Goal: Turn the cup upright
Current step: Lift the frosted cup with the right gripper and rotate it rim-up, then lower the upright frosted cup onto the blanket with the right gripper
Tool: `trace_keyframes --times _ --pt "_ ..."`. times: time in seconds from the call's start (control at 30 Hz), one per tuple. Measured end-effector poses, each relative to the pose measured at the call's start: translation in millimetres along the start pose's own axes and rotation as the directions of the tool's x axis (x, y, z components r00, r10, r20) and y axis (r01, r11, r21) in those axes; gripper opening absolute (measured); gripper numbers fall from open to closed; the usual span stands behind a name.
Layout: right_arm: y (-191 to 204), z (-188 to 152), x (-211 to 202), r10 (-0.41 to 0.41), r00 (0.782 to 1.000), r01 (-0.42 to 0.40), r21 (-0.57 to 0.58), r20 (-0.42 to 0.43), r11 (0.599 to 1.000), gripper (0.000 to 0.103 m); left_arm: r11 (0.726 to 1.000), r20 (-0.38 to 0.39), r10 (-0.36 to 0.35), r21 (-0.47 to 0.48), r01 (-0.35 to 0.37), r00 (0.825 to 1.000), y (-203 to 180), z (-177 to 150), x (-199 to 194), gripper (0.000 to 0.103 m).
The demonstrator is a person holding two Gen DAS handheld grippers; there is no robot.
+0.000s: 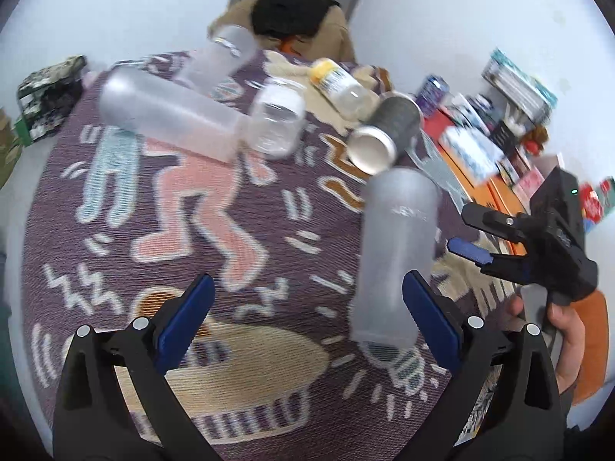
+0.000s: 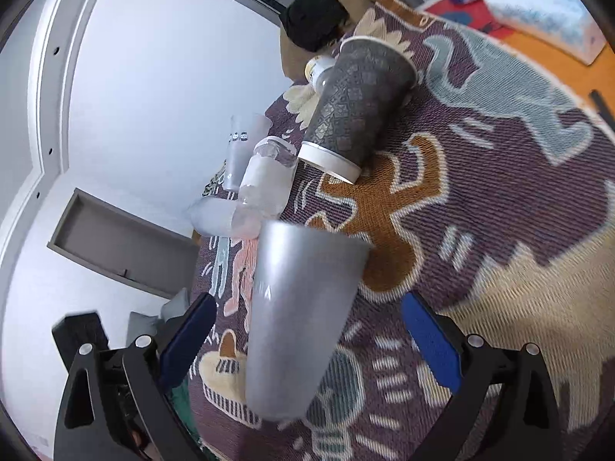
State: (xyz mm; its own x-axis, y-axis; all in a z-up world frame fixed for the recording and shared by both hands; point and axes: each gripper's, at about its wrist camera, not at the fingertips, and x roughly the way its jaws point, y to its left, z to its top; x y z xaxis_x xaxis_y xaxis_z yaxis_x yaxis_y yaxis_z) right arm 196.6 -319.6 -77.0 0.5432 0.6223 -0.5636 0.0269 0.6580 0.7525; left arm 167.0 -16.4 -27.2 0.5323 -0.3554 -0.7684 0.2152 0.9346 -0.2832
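Note:
A frosted translucent cup (image 1: 396,253) stands on the patterned rug (image 1: 192,207), just ahead of my left gripper's right finger. It also shows in the right wrist view (image 2: 300,319), between that gripper's fingers but touching neither. My left gripper (image 1: 307,319) is open and empty, with the cup close to its right pad. My right gripper (image 2: 307,330) is open around the cup. It also shows in the left wrist view (image 1: 472,234), to the right of the cup. A dark patterned paper cup (image 1: 388,130) lies on its side behind; it also shows in the right wrist view (image 2: 357,103).
Other containers lie on the rug: a long frosted bottle (image 1: 165,111), a clear jar (image 1: 276,115), a yellow-capped bottle (image 1: 338,84) and another frosted cup (image 1: 219,57). Books and boxes (image 1: 499,130) crowd the right. A black and tan bag (image 1: 292,15) sits at the far edge.

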Motion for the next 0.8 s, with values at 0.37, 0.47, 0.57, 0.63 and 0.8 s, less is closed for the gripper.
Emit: trace_keyframes --times 0.37,0.47,0.57,0.63,0.8 --pt "3.6 22.2 56.8 -0.014 0.992 0.018 0.03 -0.123 0.999 0.09 0.989 0.081 0.058 -0.143 -0.046 0.995 49.3 -10.6 -33.2 0.097" --pt "4.1 25.4 70.4 -0.028 0.989 0.033 0.028 -0.146 0.999 0.081 0.987 0.083 0.055 -0.158 -0.041 0.995 53.1 -13.8 -33.2 0.097" --pt "0.8 27.4 73.8 -0.018 0.99 0.022 0.03 -0.143 0.999 0.078 0.986 0.092 0.053 -0.161 -0.038 0.994 53.6 -16.1 -35.4 0.097" --pt "5.2 25.4 66.6 -0.017 0.992 0.017 -0.001 -0.122 1.0 0.077 0.986 0.099 0.054 -0.162 -0.038 0.994 53.8 -17.2 -37.8 0.097" --pt "38.4 14.9 36.6 -0.055 0.998 0.049 -0.186 -0.028 0.981 0.076 0.989 0.118 0.052 -0.145 -0.035 0.992 50.4 -18.5 -39.8 0.097"
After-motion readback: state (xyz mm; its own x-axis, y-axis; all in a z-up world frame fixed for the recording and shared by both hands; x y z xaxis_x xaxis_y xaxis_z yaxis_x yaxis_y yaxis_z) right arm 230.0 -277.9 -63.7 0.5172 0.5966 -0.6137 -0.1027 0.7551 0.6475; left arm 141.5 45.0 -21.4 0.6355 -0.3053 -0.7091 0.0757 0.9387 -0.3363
